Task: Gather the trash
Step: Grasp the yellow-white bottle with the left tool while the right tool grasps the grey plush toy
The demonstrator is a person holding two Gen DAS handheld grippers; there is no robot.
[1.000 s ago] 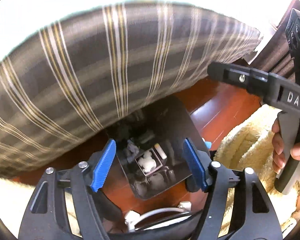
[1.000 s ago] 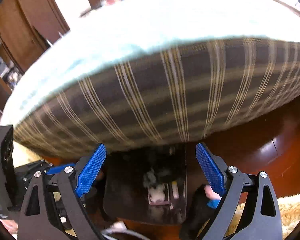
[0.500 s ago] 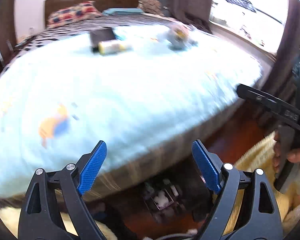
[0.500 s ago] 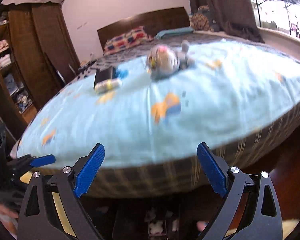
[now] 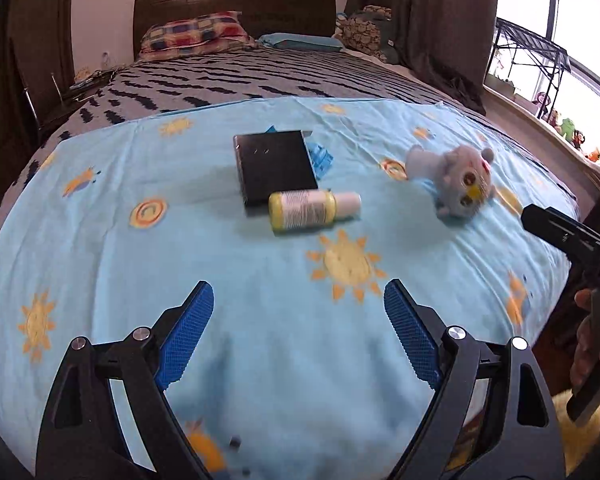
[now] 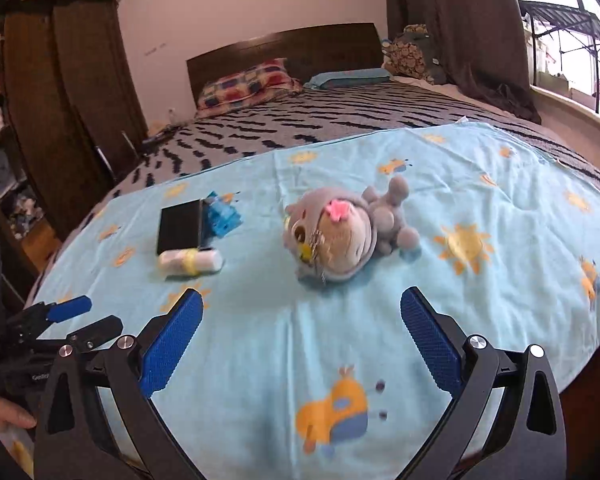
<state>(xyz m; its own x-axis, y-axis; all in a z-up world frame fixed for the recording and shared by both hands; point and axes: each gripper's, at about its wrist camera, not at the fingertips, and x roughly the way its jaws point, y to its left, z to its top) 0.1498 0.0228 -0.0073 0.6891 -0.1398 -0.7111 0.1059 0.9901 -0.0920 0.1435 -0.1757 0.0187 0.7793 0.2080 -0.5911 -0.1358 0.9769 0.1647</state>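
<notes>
A yellow bottle (image 5: 306, 210) with a white cap lies on its side on the light blue sun-print sheet (image 5: 180, 260). It touches a flat black box (image 5: 276, 166), and a blue ridged piece (image 5: 320, 158) lies behind the box. A grey plush toy (image 5: 456, 184) lies to the right. My left gripper (image 5: 298, 286) hovers open over the sheet, short of the bottle, with nothing between its pads. The jaws of my right gripper (image 6: 302, 293) are opening, empty, just short of the plush toy (image 6: 340, 236). In that view the bottle (image 6: 190, 261) and box (image 6: 180, 228) lie left.
A grey patterned blanket (image 5: 260, 76), pillows (image 5: 192, 34) and a dark headboard (image 5: 236, 2) fill the far bed. A wooden wardrobe (image 6: 60, 112) stands left, curtains (image 6: 480, 32) and a window with a rack (image 5: 532, 56) right. A hand (image 5: 588, 340) holds the other tool at the right edge.
Both grippers rose from the black bin on the floor beside the bed to above the mattress. The bed top with its objects came into view. Both sets of jaws spread wider.
</notes>
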